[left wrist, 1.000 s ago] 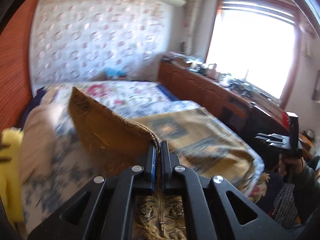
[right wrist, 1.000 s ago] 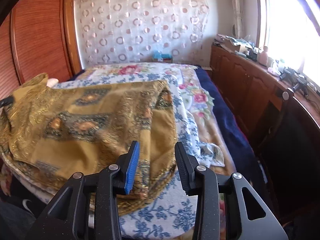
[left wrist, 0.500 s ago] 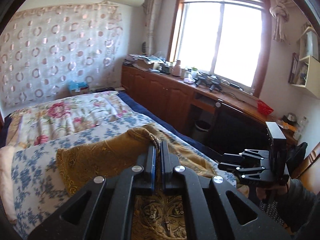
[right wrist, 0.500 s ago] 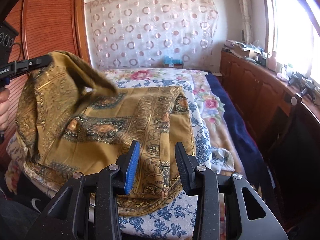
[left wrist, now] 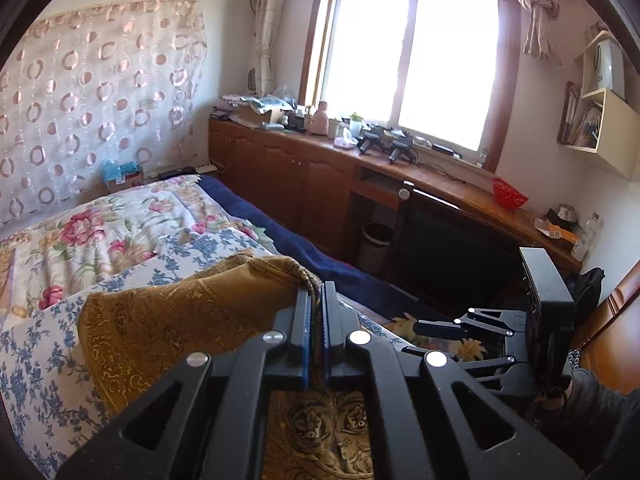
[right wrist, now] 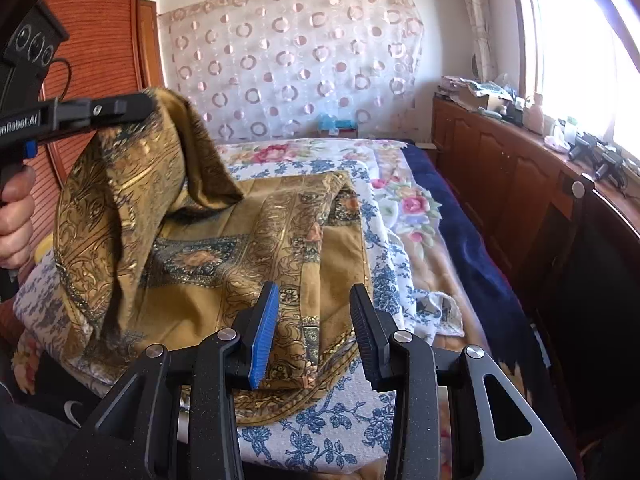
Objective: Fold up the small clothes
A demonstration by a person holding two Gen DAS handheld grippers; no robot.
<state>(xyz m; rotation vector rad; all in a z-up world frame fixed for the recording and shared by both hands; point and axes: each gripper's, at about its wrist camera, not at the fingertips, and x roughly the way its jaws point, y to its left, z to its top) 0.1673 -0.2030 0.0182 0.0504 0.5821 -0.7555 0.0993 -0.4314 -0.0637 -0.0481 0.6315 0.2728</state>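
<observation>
1. Gold-patterned garment lies spread on the floral bedspread, with one side lifted off the bed.
2. Left gripper has its jaws clamped together on that lifted edge, holding it up above the flat part.
3. Right gripper hovers over the near hem, jaws apart, gripping nothing.
4. The step in hand looks like the first fold: one side carried across the middle.
5. Next, the raised edge needs laying down flat and aligned on the opposite side.
6. Whether it is a shirt or a scarf is hard to tell; its near edge is hidden behind the right gripper.
</observation>
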